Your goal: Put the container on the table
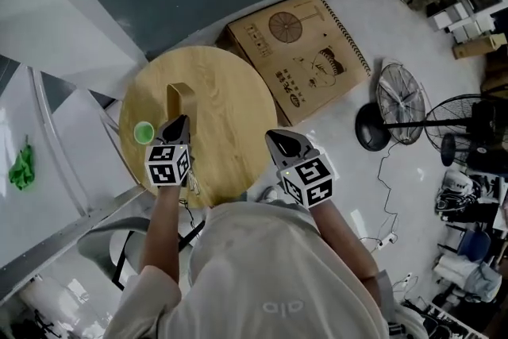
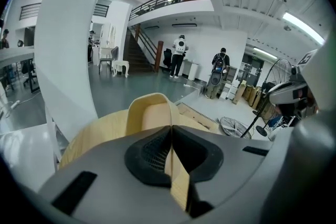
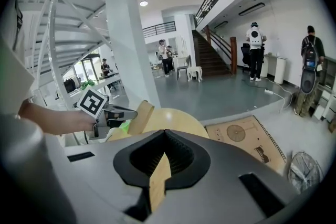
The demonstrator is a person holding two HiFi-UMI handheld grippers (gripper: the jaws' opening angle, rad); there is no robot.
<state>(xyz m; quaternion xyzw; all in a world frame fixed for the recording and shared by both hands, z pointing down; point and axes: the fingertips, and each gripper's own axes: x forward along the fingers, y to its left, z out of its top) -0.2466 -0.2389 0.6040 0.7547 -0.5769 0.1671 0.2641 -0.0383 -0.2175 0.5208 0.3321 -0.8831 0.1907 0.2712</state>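
Left claw is pinched on the wooden container by its near wall, probably to steady it upright on the round worktop, green cup at its 9 o'clock; right claw closed, empty.

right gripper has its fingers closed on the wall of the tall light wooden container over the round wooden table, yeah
Not the right: the left gripper has its fingers closed on the wall of the tall light wooden container over the round wooden table. The left gripper view shows this. The right gripper holds nothing.
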